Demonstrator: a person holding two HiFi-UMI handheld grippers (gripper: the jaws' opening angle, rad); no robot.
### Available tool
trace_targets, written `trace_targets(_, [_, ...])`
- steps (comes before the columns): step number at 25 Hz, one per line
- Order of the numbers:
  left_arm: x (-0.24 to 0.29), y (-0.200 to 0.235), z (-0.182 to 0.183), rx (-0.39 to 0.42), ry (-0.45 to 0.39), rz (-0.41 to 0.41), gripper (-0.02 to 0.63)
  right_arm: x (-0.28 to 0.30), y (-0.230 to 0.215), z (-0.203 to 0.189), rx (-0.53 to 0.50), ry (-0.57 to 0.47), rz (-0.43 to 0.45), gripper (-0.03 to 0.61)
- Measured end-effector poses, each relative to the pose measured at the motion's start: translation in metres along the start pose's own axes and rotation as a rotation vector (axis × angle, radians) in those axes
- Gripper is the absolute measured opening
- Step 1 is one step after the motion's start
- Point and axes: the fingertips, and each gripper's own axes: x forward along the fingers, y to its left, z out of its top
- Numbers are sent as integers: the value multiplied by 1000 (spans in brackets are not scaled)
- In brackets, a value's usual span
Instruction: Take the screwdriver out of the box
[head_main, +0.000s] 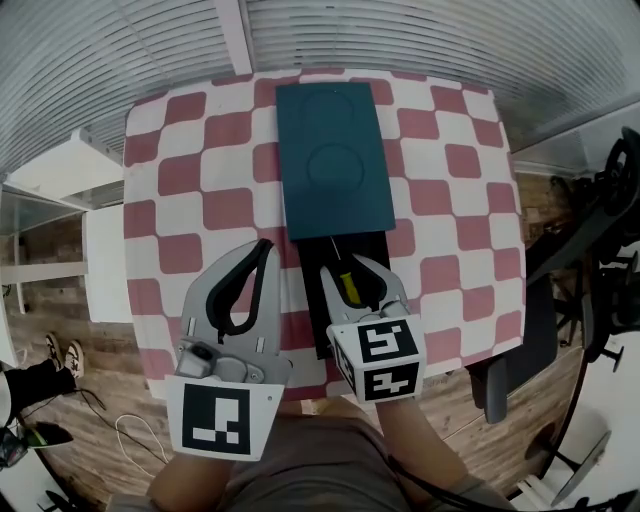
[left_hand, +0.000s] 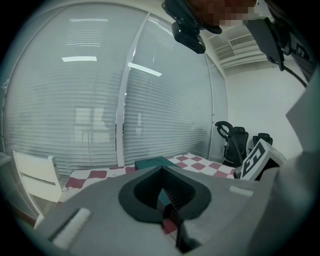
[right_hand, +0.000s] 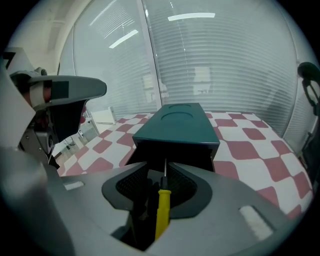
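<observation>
**Right jaws straddle the screwdriver, grasp not yet made**

I read this as the reach-and-grasp step. The box (head_main: 330, 160) lies on the checked cloth (head_main: 200, 180). Its teal lid (right_hand: 176, 125) is slid toward the far end, and its black tray (head_main: 375, 245) is exposed at the near end. The screwdriver (head_main: 347, 285) is still inside the box, lying in that tray. Its yellow handle is toward me and its thin shaft points at the lid's near edge.

My right gripper (head_main: 352, 272) is over the near end of the box, tilted down into the tray. Its jaws stand wide, one on either side of the yellow handle. In the right gripper view I see a gap between each pad and the handle, so nothing is gripped. I can't tell whether the tips touch the tray floor.

My left gripper (head_main: 262, 248) sits just left of the box, beside the tray and over the cloth. Its jaws are drawn together at the tips with nothing between them, and it takes no part in the grasp.

Next, as I judge it, I should close the right jaws squarely on the handle. Then I lift up and back toward the near end of the box, so the shaft comes clear of the lid's edge. The handle looks round and smooth, so an off-centre pinch could make it roll or squirt out. The tray walls leave little room, so I'd keep the jaws in line with the box's long side.
</observation>
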Motion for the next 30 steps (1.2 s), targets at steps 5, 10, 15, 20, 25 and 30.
trace_targets(5, [7, 8, -2, -9, 8, -1, 1, 11, -3, -9, 9, 82, -14, 149])
trace_targets(10, [13, 9, -1, -12, 10, -7, 1, 18, -5, -22, 20, 172, -6, 145])
trace_targets(15, [16, 13, -2, -18, 15, -5, 1, 18, -8, -23, 16, 188, -10, 86])
trace_targets(20, [17, 13, 0, -13, 8, -6, 1, 18, -4, -23, -9, 179, 13, 83])
trace_targets(25, [15, 9, 2, 0, 5, -3, 1, 13, -3, -18, -14, 142, 25, 80])
trace_targets(30, [7, 2, 7, 15, -8, 5, 1, 3, 1, -9, -31, 78, 35, 79])
